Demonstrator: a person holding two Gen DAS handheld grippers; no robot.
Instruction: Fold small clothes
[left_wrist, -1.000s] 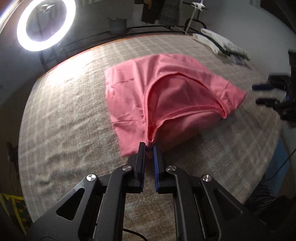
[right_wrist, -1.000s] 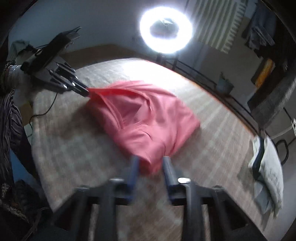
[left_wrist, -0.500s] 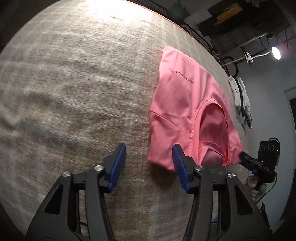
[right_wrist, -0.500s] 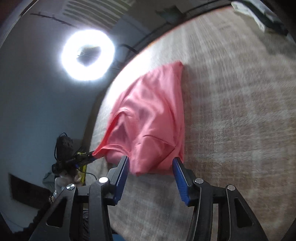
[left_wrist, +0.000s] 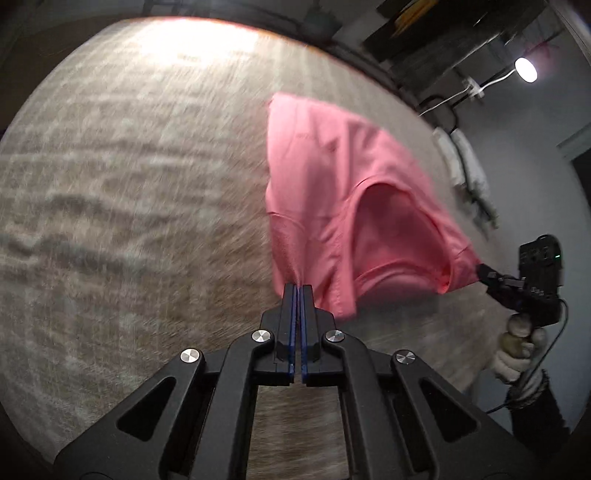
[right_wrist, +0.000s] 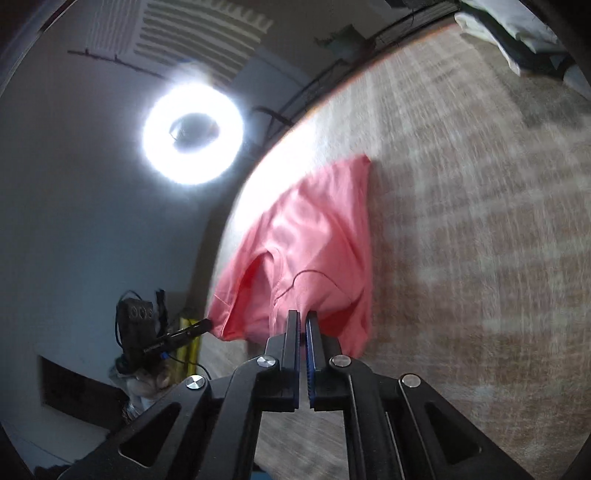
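A pink shirt (left_wrist: 332, 192) lies partly raised off a woven-covered tabletop (left_wrist: 129, 184), stretched between two hand-held grippers. The left gripper (left_wrist: 297, 286) has just closed, its fingers pinched together on the shirt's near edge. The right gripper (right_wrist: 303, 314) has also just closed, fingers clamped on the opposite corner of the same near hem. The far half of the shirt rests on the tabletop.

Risks, as a judgement: each hold looks like a thin pinch at the very edge, so a quick lift could pull fabric free. Uneven pulling could skew the fold, and the open neckline may bunch or trap layers.
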